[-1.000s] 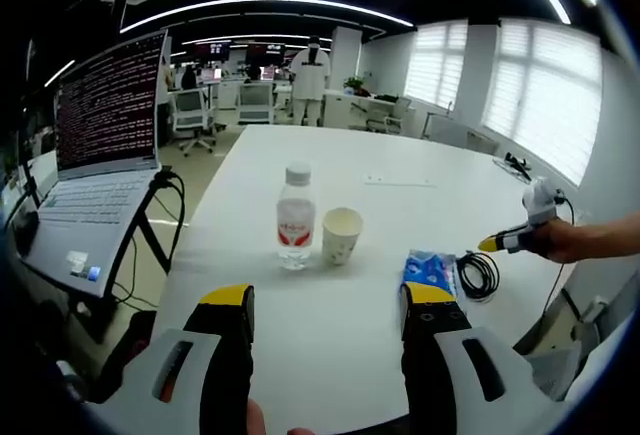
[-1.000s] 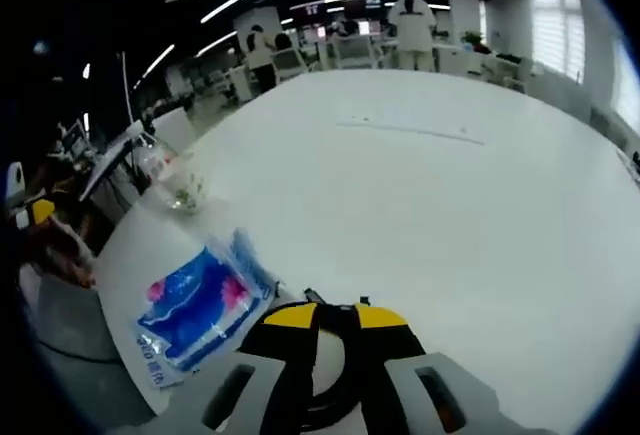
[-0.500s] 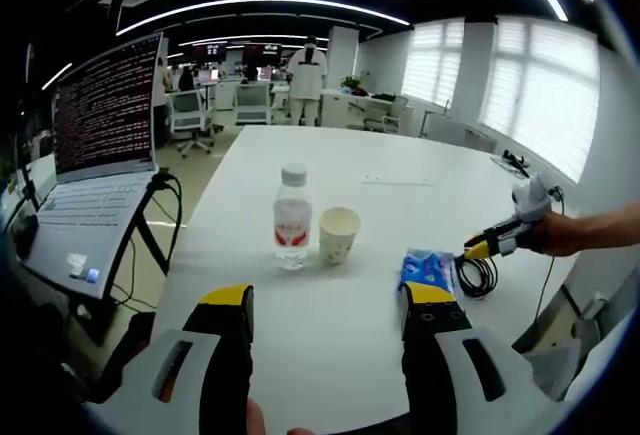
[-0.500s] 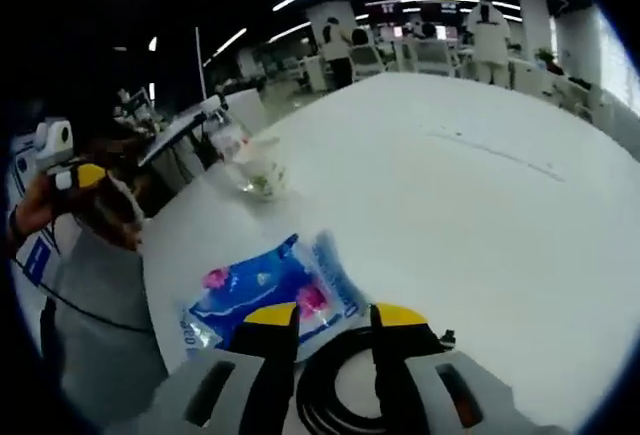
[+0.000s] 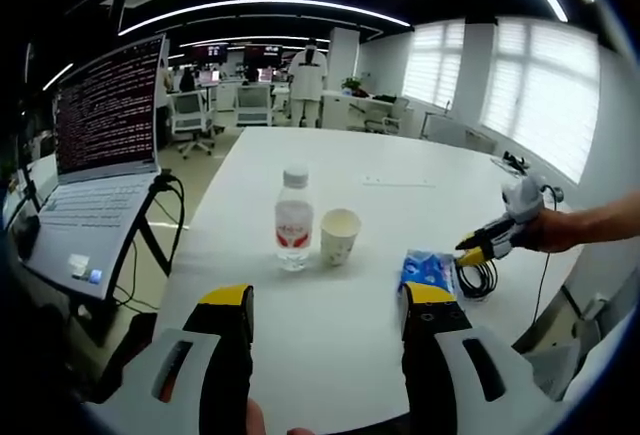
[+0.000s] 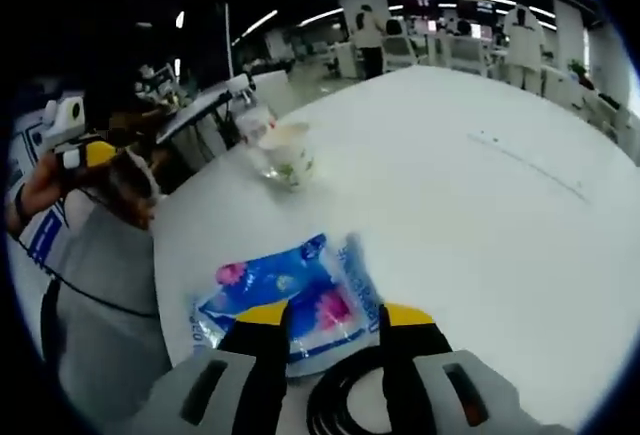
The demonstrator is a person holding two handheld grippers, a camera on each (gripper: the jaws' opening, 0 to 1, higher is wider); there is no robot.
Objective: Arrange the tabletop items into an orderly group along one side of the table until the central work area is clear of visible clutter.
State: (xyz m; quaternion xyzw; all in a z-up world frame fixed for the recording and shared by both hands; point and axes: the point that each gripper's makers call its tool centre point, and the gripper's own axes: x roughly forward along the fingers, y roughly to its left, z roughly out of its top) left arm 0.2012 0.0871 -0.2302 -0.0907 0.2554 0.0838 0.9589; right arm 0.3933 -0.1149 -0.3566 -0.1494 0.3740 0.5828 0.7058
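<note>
Four items sit near the worktop's (image 5: 400, 165) near edge, bottle (image 5: 295, 217), cup (image 5: 339, 235), blue packet (image 6: 285, 300) and cable coil (image 5: 478, 273), as the right gripper (image 6: 332, 317), jaws parted and empty, hovers over coil and packet, likely to gather them, while the left gripper (image 5: 325, 300) waits wide open.

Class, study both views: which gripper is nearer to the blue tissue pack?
Right. The right gripper hovers right at the blue tissue pack, by the black cable coil. The left gripper hangs back near the table edge, with bare table between its jaws and the pack.

White bench (image 5: 420, 160); red-labelled clear bottle (image 5: 295, 218); cream cup (image 5: 339, 235); blue, pink-spotted packet (image 6: 290, 300); black cable (image 5: 480, 275); yellow-tipped jaws.
</note>
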